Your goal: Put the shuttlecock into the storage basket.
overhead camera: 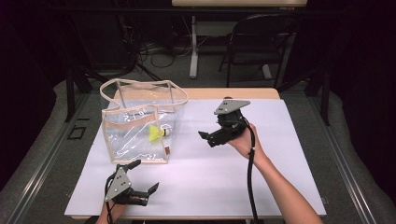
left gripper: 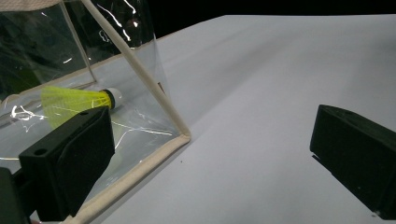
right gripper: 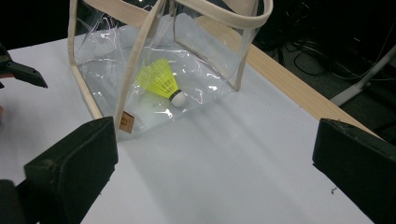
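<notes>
Clear tote bag (overhead camera: 140, 126) standing upright on the white desk (overhead camera: 224, 177), with a yellow shuttlecock (overhead camera: 156, 133) lying on its floor. The left tongs (overhead camera: 142, 179) rest low at the near edge of the desk, just in front of the bag's near corner, jaws spread wide and holding nothing; in the left gripper view (left gripper: 210, 154) the bag's cream-trimmed corner (left gripper: 180, 135) stands between the jaws' line of sight and the shuttlecock (left gripper: 77, 100). The right tongs (overhead camera: 205, 136) are held above the desk to the right of the bag and apart from it, aimed at its side wall, jaws likewise released and empty (right gripper: 215, 158).

Progress, as judged from the layout: the shuttlecock already sits inside the bag, near the wall that faces the right tongs, so the placing appears done. Both tongs are clear of the bag; what remains, if anything, is to withdraw or to handle the bag itself, whose handles (right gripper: 219, 11) hang untouched.

Orientation: the shuttlecock (right gripper: 163, 81) lies on its side, long axis roughly flat along the bag's floor. Its white cork tip (right gripper: 178, 98) points toward the wall nearest the right tongs, the yellow skirt flaring away toward the bag's interior.
</notes>
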Available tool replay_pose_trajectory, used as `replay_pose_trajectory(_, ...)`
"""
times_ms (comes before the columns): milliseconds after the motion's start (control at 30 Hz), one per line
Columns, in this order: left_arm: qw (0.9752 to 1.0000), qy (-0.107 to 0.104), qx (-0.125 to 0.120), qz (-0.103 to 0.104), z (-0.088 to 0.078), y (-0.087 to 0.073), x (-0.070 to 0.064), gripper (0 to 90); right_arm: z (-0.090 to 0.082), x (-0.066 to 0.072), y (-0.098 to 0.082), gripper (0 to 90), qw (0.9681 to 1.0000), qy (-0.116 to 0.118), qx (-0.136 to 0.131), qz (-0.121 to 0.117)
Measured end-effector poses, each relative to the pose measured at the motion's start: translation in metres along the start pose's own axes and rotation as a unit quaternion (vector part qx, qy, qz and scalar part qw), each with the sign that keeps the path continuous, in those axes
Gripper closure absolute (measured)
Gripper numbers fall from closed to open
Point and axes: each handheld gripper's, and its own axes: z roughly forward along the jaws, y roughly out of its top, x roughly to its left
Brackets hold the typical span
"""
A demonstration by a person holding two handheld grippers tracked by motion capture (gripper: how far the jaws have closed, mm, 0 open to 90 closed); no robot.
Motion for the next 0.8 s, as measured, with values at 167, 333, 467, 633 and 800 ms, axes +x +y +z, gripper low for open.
replay_pose_trajectory(167, 1.0, 0.0, 0.0, -0.001, 0.0, 0.0, 0.0, 0.0, -0.009, 0.003, -0.01, 0.0, 1.0, -0.007, -0.006, -0.001)
replay_pose_trajectory(333, 1.0, 0.0, 0.0, -0.001, 0.0, 0.0, 0.0, 0.0, -0.018, 0.006, -0.021, 0.0, 0.9998, -0.013, -0.015, -0.004)
replay_pose_trajectory(467, 1.0, 0.0, -0.001, -0.001, 0.0, 0.0, 0.0, 0.0, -0.024, 0.008, -0.028, 0.0, 0.9997, -0.015, -0.02, -0.005)
replay_pose_trajectory(633, 1.0, 0.001, 0.0, -0.001, 0.0, 0.0, 0.0, 0.0, -0.034, 0.009, -0.038, 0.0, 0.9994, -0.02, -0.03, -0.003)
replay_pose_trajectory(800, 1.0, 0.001, 0.0, -0.001, 0.0, 0.0, 0.0, 0.0, -0.041, 0.01, -0.051, 0.0, 0.9992, -0.022, -0.034, 0.0)
